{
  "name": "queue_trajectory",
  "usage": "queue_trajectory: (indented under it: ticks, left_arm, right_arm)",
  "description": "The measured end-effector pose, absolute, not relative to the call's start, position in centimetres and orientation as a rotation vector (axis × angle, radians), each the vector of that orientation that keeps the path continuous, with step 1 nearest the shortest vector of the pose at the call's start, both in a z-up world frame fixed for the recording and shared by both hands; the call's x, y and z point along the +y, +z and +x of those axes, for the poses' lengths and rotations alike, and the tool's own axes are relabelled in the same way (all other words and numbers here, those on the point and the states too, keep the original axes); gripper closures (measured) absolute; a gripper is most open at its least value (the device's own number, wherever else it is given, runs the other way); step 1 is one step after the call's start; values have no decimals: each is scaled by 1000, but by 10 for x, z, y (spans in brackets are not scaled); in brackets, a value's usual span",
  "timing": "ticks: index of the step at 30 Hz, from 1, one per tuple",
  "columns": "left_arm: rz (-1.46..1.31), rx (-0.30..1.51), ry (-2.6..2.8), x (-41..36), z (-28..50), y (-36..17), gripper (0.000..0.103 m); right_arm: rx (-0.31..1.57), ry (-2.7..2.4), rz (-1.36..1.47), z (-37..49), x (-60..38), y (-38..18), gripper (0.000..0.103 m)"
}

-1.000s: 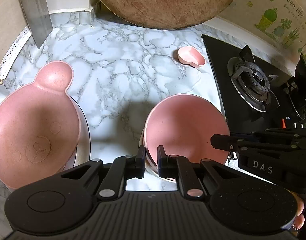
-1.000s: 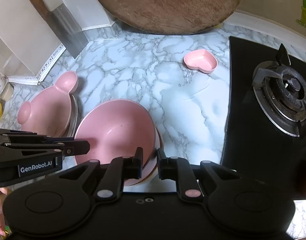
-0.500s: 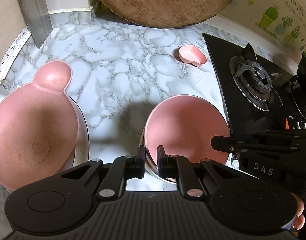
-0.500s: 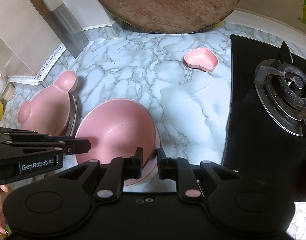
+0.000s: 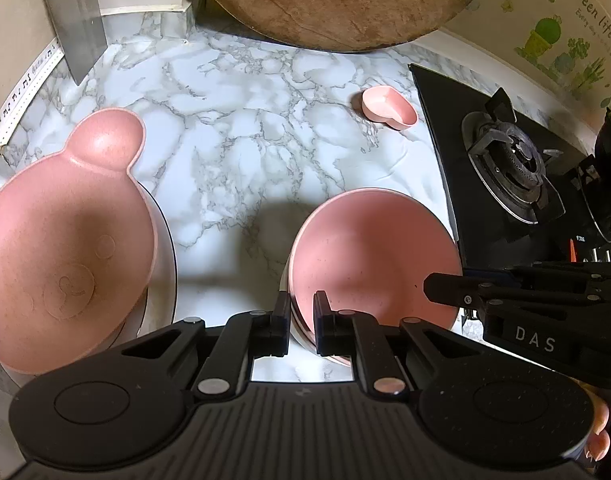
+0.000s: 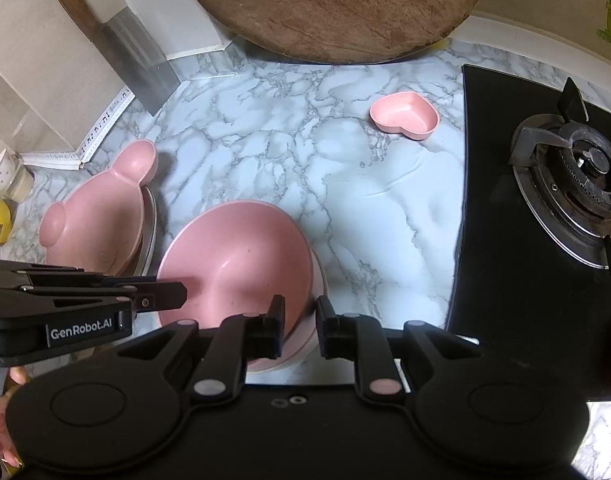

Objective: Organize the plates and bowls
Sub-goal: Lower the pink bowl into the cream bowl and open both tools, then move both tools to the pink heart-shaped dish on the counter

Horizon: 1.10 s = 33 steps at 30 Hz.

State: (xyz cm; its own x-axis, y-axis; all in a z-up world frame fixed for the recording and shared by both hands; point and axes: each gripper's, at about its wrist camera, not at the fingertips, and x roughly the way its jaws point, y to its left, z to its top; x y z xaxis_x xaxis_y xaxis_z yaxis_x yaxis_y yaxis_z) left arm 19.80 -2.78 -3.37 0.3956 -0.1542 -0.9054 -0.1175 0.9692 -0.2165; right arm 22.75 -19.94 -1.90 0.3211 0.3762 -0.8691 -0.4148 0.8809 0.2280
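The round pink bowl (image 5: 373, 256) sits on the marble tabletop (image 5: 241, 128) just beside the black hob (image 6: 525, 208), nested on what looks like another dish or two, though the stack's lower edges are too hidden to count. The left gripper (image 5: 298, 326) has its jaws clenched on the bowl's near-left rim. The right gripper (image 6: 299, 328) straddles the opposite near rim, and its jaws are opening, with the rim between them and the pads seemingly just coming off it.

To the left, well apart, the bear-shaped pink bowl (image 5: 61, 248) rests on a pale plate whose rim peeks out at its right. A small heart-shaped dish (image 6: 405, 118) lies alone farther back, near the hob.

My reading is that the round bowl is being set down onto its stack. To do that well, the right hand should let go fully and back straight away from the rim without nudging it, while the left holds steady until the bowl is settled level. Only then should the left release, so the stack does not skew toward the hob's edge.
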Motion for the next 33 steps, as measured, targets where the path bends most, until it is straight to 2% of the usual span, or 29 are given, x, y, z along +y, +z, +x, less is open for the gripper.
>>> queue_trajectory:
  ticks: [21, 33]
  left_arm:
    - [-192, 989, -42, -30, 196, 12, 92]
    - [-176, 931, -72, -46, 225, 29, 90]
  right_arm:
    - [1025, 555, -57, 234, -219, 13, 72]
    - [954, 524, -22, 261, -253, 29, 50]
